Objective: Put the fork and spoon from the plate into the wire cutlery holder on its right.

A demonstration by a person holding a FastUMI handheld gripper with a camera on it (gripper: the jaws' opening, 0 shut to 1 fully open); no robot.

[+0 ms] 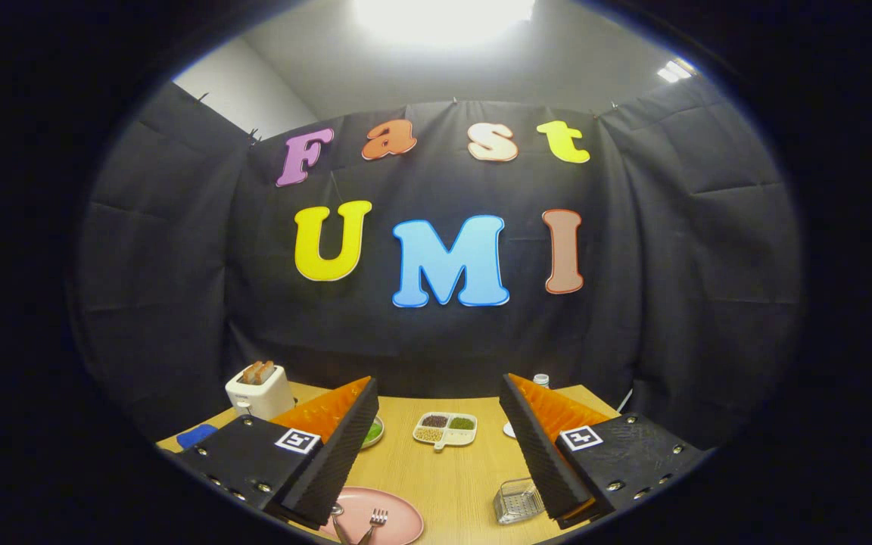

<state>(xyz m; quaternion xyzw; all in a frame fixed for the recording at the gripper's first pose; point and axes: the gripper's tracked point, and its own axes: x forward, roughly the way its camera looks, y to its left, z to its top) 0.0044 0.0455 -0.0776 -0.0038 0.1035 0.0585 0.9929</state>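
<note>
While hovering above pink plate (394, 522), claw (436, 462) spread wide, empty; fork (375, 521) between fingers.

On the counter (443, 477), the plate (398, 522) carries the fork (375, 522) and the spoon (339, 522). The wire cutlery holder (517, 501) stands to its right. Behind them lies a divided dish (445, 429); a toaster (259, 390) stands far left.

The hand-held gripper (436, 454) hangs wide apart over them.

Handheld two-finger gripper (440, 446): black ridged pads with orange backing (345, 443), jaws spread wide apart, nothing between them, fingers level, pointing forward.
</note>
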